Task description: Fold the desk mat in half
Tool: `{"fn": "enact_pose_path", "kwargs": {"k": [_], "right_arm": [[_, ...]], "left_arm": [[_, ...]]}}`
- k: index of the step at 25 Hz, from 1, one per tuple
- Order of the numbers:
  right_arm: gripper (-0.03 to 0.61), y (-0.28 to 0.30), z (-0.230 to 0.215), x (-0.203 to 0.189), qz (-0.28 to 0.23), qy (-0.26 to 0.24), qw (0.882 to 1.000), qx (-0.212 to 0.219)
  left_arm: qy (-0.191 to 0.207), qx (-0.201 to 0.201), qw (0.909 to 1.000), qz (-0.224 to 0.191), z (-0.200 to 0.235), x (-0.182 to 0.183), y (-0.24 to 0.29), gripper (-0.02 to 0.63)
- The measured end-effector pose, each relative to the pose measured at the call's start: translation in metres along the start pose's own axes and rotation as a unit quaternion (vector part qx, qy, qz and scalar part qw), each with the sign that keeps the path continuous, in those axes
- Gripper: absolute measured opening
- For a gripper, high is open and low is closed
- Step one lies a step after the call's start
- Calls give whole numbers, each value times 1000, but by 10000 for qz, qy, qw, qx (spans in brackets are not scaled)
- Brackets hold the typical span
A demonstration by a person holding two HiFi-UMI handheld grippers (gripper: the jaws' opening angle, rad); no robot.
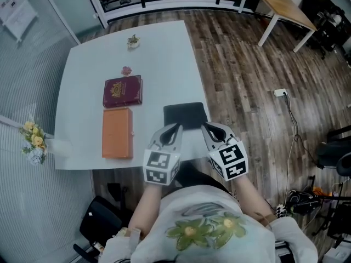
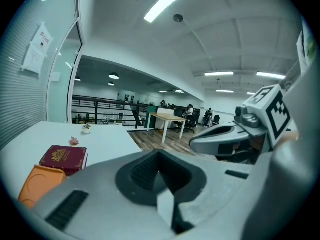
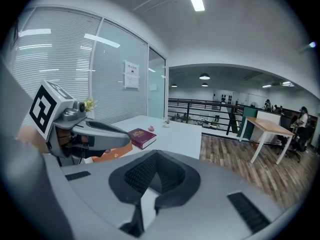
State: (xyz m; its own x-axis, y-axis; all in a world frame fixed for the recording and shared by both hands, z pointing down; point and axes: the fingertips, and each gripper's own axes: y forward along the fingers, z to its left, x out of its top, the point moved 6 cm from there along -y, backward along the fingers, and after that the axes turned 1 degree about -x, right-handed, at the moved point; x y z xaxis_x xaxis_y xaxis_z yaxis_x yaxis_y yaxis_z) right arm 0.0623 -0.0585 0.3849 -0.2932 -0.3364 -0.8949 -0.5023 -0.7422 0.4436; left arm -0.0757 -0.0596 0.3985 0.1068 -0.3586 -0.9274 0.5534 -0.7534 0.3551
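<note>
Two grippers are hovering with jaws pressed together on nothing: left gripper (image 1: 177,128) and right gripper (image 1: 204,126), at 6 o'clock of the dark desk mat (image 1: 185,115), which is lying by the white table's (image 1: 164,53) 5 o'clock edge.

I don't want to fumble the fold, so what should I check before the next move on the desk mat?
1. Black rectangular desk mat lies flat at the near edge of the white table: ok.
2. Left gripper jaws apart for a grasp: not ok, they are together with nothing between them.
3. Right gripper jaws apart: not ok, together and empty.
4. Maroon hardcover book and flat orange case lie apart from the mat: ok.
5. Mat not yet folded: cannot tell.
</note>
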Motion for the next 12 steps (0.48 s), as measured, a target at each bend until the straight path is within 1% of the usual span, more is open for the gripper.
{"fn": "enact_pose_path", "kwargs": {"k": [8,12], "right_arm": [[17,-26,21,-3,-76,-32,9999,80],[17,-35,26,-6,-103,-35,9999,51]], "left_arm": [[-11,45,10000,-74,-16,-5,-27,3],[-6,33,9999,-97,-21,-9,-32,5]]}}
